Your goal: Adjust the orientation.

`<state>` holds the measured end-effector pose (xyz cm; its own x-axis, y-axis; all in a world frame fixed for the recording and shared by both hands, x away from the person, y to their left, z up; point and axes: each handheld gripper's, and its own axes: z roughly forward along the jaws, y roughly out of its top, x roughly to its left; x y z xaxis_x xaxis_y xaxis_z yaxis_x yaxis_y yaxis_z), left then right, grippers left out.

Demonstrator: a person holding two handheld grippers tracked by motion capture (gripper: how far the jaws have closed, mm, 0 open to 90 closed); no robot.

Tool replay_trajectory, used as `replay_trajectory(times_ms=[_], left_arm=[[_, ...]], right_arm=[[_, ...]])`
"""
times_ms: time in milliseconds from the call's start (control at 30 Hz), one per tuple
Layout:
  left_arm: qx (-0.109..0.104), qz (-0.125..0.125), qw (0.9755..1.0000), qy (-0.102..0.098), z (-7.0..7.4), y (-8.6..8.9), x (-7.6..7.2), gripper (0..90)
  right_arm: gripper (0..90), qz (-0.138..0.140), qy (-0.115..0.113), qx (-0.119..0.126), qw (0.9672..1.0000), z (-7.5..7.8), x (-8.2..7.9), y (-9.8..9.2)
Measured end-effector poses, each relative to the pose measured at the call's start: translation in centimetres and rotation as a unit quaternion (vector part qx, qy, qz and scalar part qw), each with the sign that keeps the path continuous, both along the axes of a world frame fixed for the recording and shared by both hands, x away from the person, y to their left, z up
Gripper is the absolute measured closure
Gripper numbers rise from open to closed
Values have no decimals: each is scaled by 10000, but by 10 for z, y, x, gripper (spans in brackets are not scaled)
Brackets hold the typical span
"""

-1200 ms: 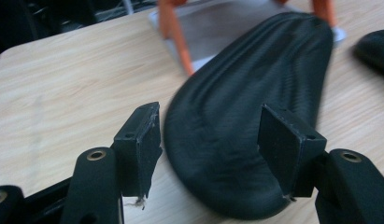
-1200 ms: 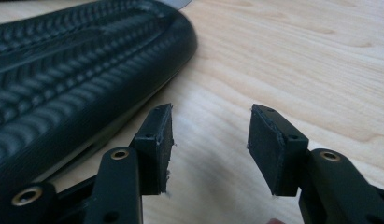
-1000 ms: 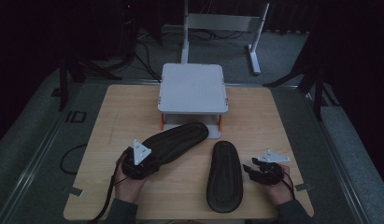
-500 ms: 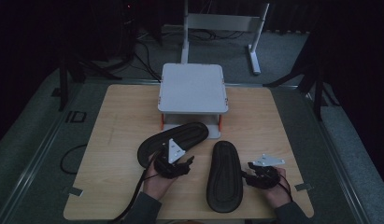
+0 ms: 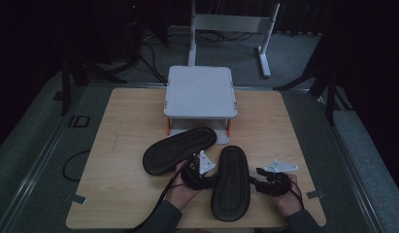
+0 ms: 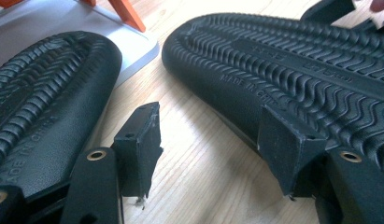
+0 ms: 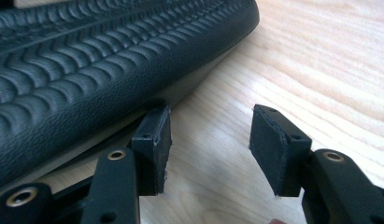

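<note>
Slippers point(image 5: 230, 182), soles up on table point(image 5: 124, 145): right one between our tools, left one point(image 5: 178, 149) toward grey stand point(image 5: 201, 92). Rubber: light, flexible, ribbed tread grippy. We'd pinch side edge. Left tool point(image 5: 203, 174), right tool point(image 5: 263, 180) both agape, empty.

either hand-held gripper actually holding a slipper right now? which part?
Nothing is held. The left hand-held gripper is open over bare table between the two slippers; the right hand-held gripper is open beside the right slipper, jaws empty.
</note>
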<state>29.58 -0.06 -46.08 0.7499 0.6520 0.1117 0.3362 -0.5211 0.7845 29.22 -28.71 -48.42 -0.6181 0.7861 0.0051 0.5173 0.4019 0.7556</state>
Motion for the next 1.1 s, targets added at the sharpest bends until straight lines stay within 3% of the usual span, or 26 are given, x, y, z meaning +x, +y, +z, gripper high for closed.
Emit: replay_trajectory(times_ms=[300, 600, 800, 933, 967, 1100], left_arm=[[-215, 34, 9997, -59, 12, 9, -8, 394], [-406, -167, 9989, -177, 37, 18, -30, 389], [-542, -395, 9976, -197, 49, 12, -43, 385], [-436, -503, 9974, -292, 51, 5, -50, 369], [-209, -359, 9983, -407, 48, 3, -52, 369], [-111, -82, 9994, -302, 39, 13, -48, 370]], right_arm=[[479, 227, -165, 266, 9993, 11, -5, 10], [477, 481, -387, 470, 9970, 25, -3, 26], [471, 665, -444, 417, 9959, 29, -3, 39], [468, 765, -448, 367, 9954, 29, -2, 47], [468, 789, -454, 368, 9952, 29, -2, 49], [467, 870, -471, 316, 9946, 29, 0, 54]])
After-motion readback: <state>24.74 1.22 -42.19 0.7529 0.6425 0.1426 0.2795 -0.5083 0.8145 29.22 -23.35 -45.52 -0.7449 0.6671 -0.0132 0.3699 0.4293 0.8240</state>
